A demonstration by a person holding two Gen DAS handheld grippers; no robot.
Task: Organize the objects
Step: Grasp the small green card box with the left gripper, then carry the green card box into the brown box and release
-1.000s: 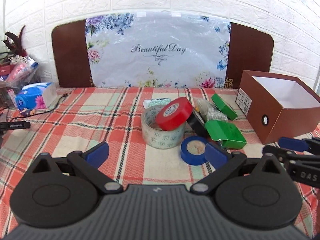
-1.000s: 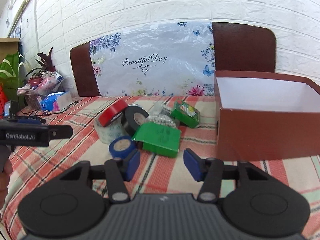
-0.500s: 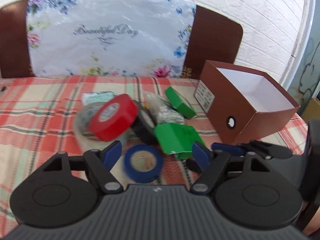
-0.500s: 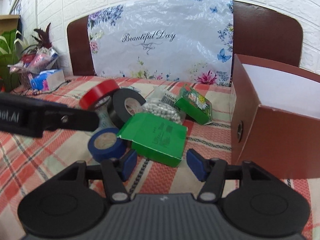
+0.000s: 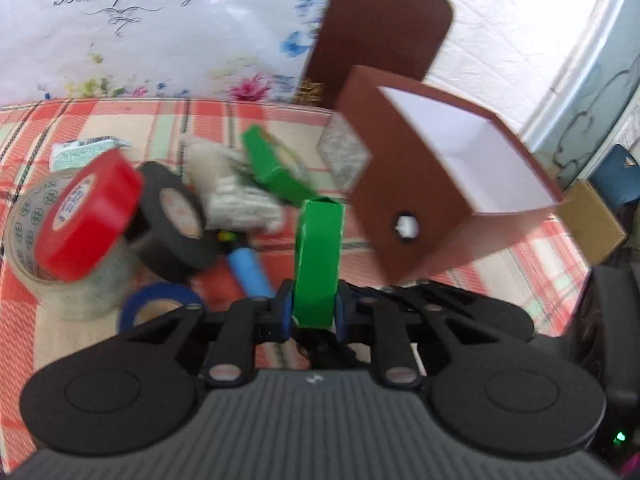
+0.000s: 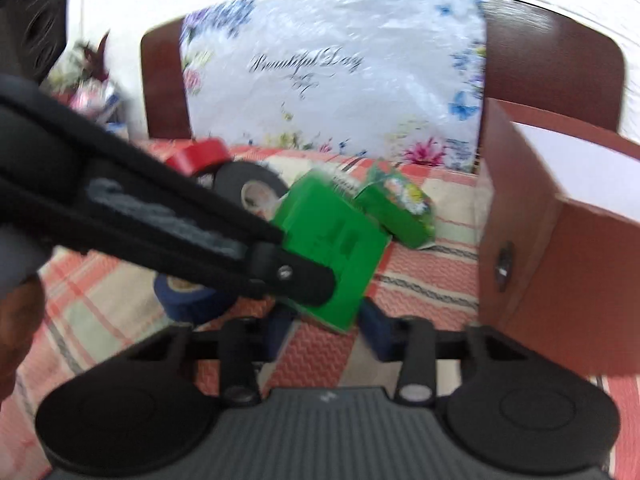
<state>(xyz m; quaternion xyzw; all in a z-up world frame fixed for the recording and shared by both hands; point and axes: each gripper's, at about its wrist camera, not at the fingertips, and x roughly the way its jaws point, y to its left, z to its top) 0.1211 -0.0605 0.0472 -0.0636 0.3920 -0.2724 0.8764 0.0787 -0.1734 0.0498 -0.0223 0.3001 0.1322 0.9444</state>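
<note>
My left gripper (image 5: 311, 312) is shut on a flat green box (image 5: 318, 264), held on edge above the plaid cloth; it also shows in the right wrist view (image 6: 332, 240), with the left gripper (image 6: 304, 280) clamped on it. The open brown box (image 5: 436, 184) stands just right of it and shows at the right of the right wrist view (image 6: 560, 240). My right gripper (image 6: 324, 328) is open and empty, just below the held green box.
A red tape roll (image 5: 86, 216) leans on a clear tape roll (image 5: 68, 280). A black roll (image 5: 172, 220), a blue roll (image 5: 158, 308), a second green box (image 5: 276, 172) and a bag of white beads (image 5: 240, 204) lie beside them.
My left gripper swung right, closed on the flat green box and tipped it up on edge. My right gripper moved in closer under it.
</note>
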